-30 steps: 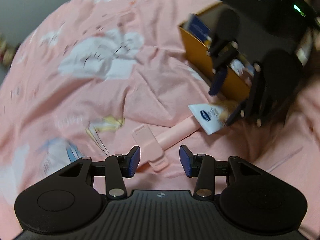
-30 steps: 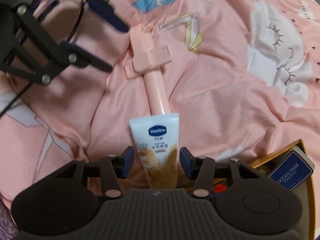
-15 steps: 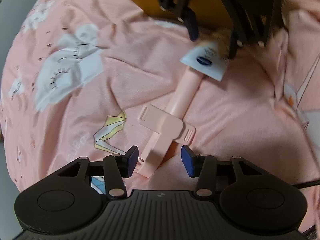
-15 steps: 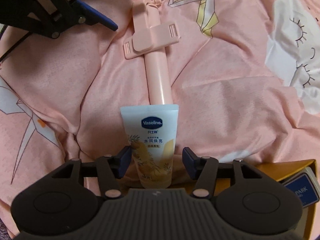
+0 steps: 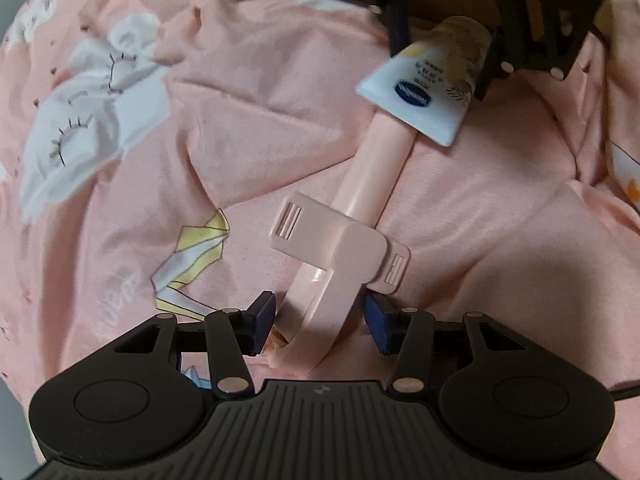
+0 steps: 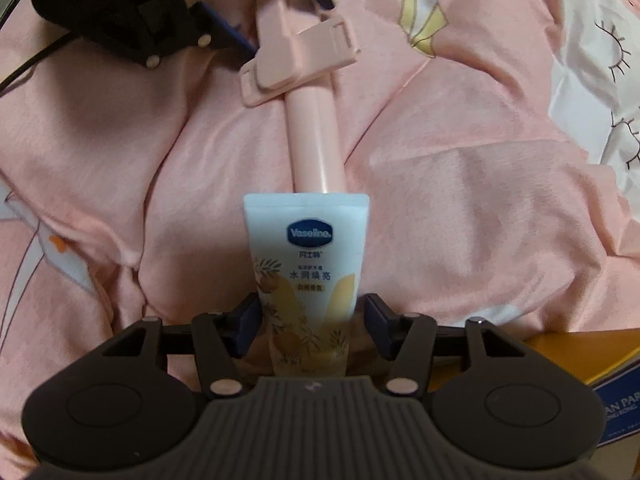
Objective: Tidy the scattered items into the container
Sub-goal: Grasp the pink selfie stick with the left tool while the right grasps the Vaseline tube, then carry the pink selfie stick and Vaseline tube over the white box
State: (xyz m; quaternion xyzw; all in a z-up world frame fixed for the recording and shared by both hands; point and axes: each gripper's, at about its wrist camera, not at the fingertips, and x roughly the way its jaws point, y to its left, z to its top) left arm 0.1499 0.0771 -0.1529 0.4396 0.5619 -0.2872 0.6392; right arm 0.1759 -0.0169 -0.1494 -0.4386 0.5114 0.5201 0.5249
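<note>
One Vaseline tube point(image 6: 306, 256) — right gripper point(image 6: 307, 322) grasping it; one pink holder point(image 5: 340, 256) between the released left gripper point(image 5: 320, 322).

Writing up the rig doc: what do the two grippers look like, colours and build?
Both match: the left gripper and the right gripper have black ribbed bodies, two round black discs, black linkage arms with silver pivot pins, and dark blue finger pads. A thin black cable trails from the left one.

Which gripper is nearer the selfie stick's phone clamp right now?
Left. The left gripper straddles the selfie stick beside its phone clamp; the right gripper is at the far end, around the Vaseline tube.
</note>
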